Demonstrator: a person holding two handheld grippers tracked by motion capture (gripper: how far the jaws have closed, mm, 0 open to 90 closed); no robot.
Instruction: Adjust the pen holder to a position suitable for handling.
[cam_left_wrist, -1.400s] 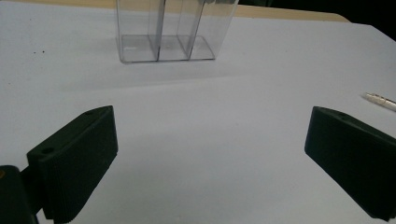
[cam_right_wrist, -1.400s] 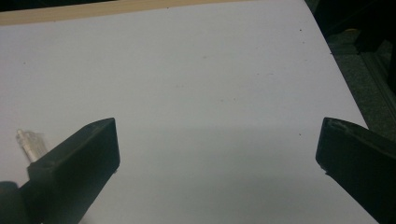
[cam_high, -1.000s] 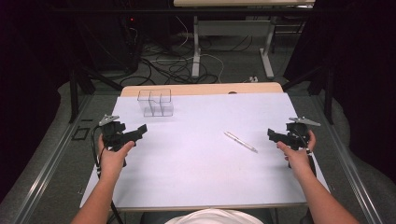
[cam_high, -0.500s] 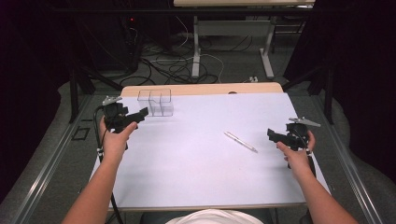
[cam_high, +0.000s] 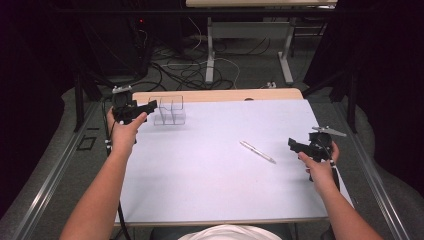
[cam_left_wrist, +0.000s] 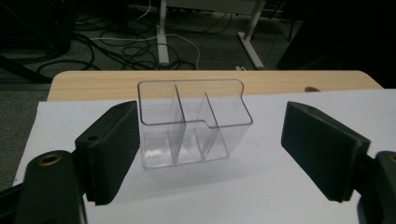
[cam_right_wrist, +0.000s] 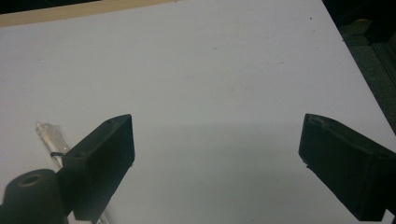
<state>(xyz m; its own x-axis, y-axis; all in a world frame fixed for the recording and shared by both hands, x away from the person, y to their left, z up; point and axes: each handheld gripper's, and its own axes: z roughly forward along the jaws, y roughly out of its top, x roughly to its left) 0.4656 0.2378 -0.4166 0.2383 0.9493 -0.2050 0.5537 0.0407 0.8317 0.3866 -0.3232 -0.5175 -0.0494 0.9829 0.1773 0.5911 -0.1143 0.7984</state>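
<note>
Dark room; grey floor (cam_high: 240, 70) strewn with tangled cables (cam_high: 175, 70); white-legged desk (cam_high: 210, 55) behind the white-covered wooden surface (cam_high: 220, 95).

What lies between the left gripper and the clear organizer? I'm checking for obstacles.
Nothing: in the high view, only bare white sheet separates the left gripper from the clear organizer.

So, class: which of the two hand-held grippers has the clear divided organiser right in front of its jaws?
The left hand-held gripper: its open jaws face the clear organiser at the table's far edge. The right hand-held gripper sits near the pen.

Bright table, dark surroundings, perhaps slightly soft
</note>
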